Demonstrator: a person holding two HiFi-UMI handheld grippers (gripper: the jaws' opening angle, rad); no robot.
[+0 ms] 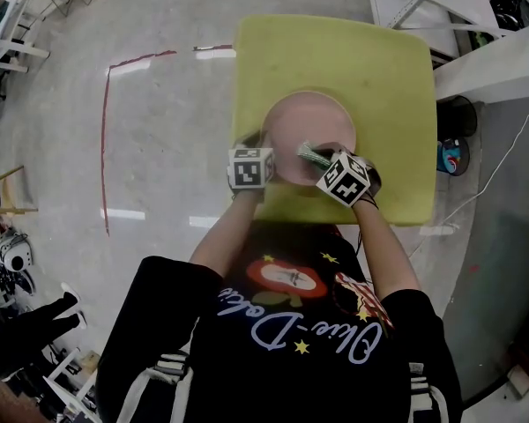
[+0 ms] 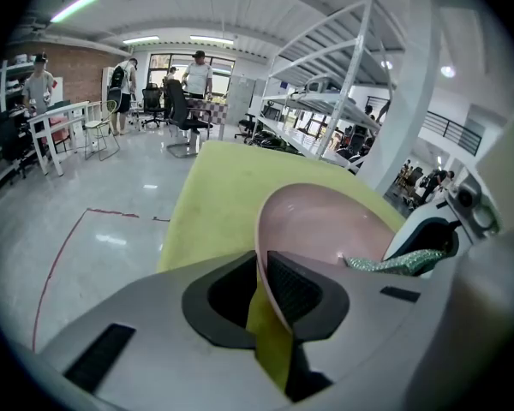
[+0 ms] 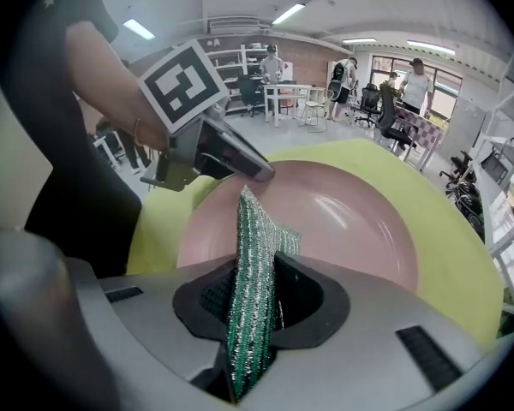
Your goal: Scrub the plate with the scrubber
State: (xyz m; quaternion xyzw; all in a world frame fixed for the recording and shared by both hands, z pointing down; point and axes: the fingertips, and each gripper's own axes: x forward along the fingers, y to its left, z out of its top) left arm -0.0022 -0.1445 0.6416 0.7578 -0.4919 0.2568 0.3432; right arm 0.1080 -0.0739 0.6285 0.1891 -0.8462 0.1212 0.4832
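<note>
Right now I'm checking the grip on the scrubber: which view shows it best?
The right gripper view: the scrubber stands centre frame, pinched upright in the right claw, its tip over the plate. The head view shows only a small green sliver; the left gripper view shows just one end.

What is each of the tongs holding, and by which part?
The left tongs clamp the round pink plate by its near rim; the right tongs pinch the green glittery scrubber around its middle.
</note>
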